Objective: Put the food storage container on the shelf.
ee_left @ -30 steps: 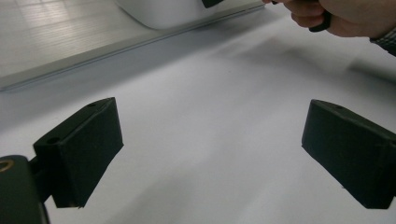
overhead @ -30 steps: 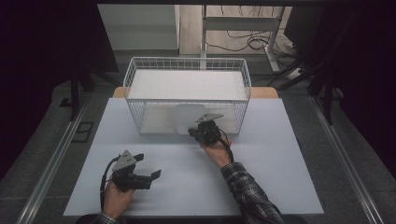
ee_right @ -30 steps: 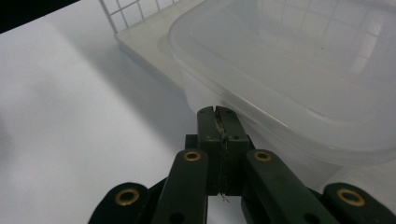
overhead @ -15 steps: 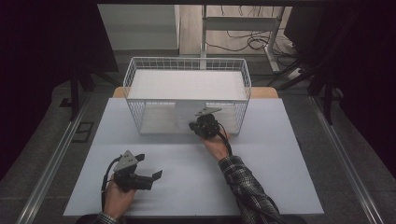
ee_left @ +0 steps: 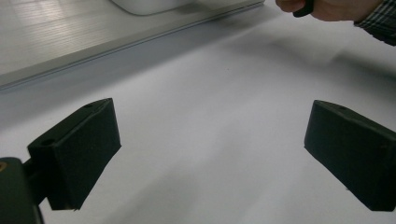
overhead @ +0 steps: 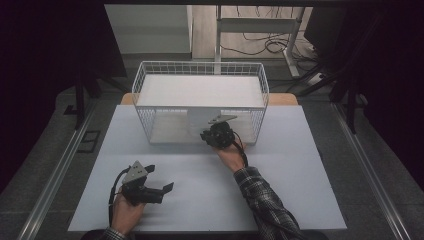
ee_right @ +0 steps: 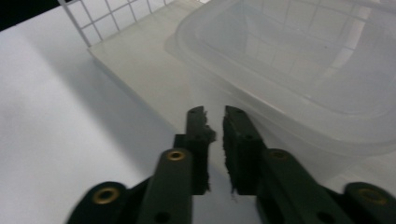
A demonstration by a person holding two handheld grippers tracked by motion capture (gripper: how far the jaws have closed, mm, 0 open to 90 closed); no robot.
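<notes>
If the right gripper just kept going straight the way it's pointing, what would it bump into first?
Most likely the clear plastic tub lying just ahead of the right gripper, at the wire basket. The jaws, a small gap apart and just opening with nothing between them, aim near its rim, though depth is hard to judge.

The clear plastic container [ee_right: 299,70] is cut off at the right gripper view's twelve and three o'clock edges. In the high view, the wire basket [overhead: 200,107] blurs it; possibly a lid.

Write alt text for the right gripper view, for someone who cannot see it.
The right gripper points its two black jaws, a narrow gap apart with nothing between them, at a clear plastic container just ahead. The container lies beside a white wire basket on a pale board, with the white table to the left.
</notes>
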